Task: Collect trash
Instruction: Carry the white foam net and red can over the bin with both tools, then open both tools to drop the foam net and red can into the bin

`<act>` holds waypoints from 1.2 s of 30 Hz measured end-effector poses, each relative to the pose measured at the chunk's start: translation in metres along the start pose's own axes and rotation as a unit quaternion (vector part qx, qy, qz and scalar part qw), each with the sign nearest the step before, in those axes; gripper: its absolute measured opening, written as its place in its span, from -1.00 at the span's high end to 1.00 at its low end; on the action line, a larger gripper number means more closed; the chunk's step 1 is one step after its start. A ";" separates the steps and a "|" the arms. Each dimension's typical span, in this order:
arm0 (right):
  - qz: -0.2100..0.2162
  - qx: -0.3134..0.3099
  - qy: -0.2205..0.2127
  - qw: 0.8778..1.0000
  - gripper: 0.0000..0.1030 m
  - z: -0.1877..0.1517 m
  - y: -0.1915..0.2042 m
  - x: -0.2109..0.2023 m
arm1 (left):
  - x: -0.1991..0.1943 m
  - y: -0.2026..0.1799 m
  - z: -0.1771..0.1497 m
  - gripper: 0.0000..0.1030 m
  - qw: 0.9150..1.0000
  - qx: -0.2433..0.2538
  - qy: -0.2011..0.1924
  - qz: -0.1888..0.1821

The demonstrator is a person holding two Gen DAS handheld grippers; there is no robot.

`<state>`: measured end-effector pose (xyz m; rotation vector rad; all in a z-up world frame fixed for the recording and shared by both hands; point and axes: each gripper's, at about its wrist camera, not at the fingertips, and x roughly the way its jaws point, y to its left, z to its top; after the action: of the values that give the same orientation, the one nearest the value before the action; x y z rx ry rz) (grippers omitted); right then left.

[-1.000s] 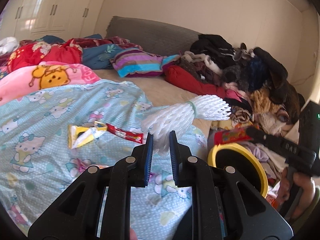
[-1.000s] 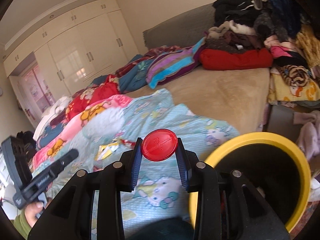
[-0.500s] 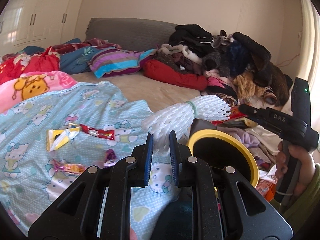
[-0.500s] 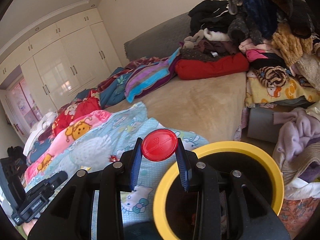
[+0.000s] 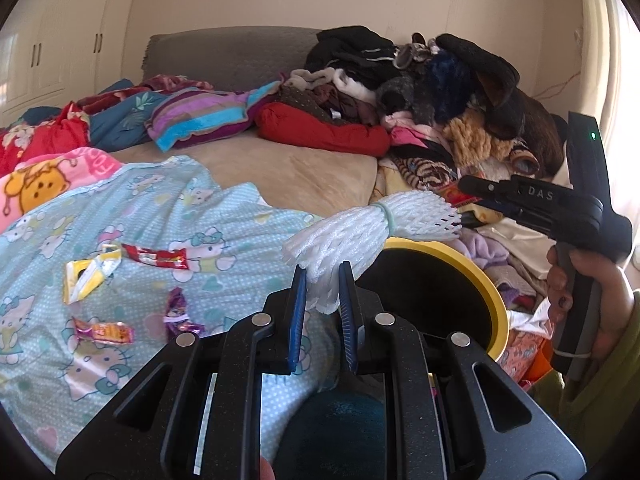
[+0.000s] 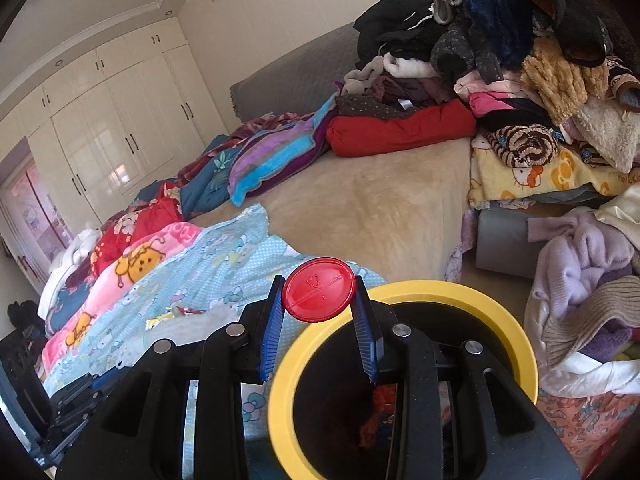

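Observation:
My left gripper [image 5: 322, 280] is shut on a white foam fruit net [image 5: 372, 228] and holds it above the near rim of the yellow-rimmed black bin [image 5: 494, 292]. My right gripper [image 6: 318, 292] is shut on a red plastic lid [image 6: 319, 295] and holds it over the far left rim of the same bin [image 6: 516, 340]. Some trash lies at the bottom of the bin. Several wrappers lie on the light blue blanket: a yellow one [image 5: 86, 276], a red one [image 5: 156, 256], a purple one [image 5: 178, 314] and an orange-pink one [image 5: 104, 332].
The right gripper and the hand on it show at the right of the left wrist view [image 5: 560, 216]. A tall pile of clothes [image 6: 520, 40] fills the bed's far right. More laundry [image 6: 588, 280] lies right of the bin. Pillows and quilts [image 5: 200, 116] lie at the back.
Both grippers have moved right toward the bin. The foam net now hangs over the bin's rim, and the red lid is now over the bin's edge. Both grips are unchanged.

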<state>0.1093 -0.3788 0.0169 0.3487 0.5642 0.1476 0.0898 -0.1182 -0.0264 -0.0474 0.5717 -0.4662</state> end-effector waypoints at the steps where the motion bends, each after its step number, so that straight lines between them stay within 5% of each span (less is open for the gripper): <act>1: 0.000 0.004 0.001 1.000 0.39 0.000 -0.003 0.000 | 0.001 -0.002 0.000 0.79 1.000 0.003 0.002 -0.001; 36: -0.061 0.072 0.035 0.995 0.39 -0.026 -0.086 0.023 | 0.084 -0.092 -0.037 0.77 0.986 0.118 0.104 -0.047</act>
<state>0.1177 -0.4465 -0.0458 0.4487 0.6661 0.0022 0.0943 -0.2340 -0.0844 0.2046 0.7178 -0.6324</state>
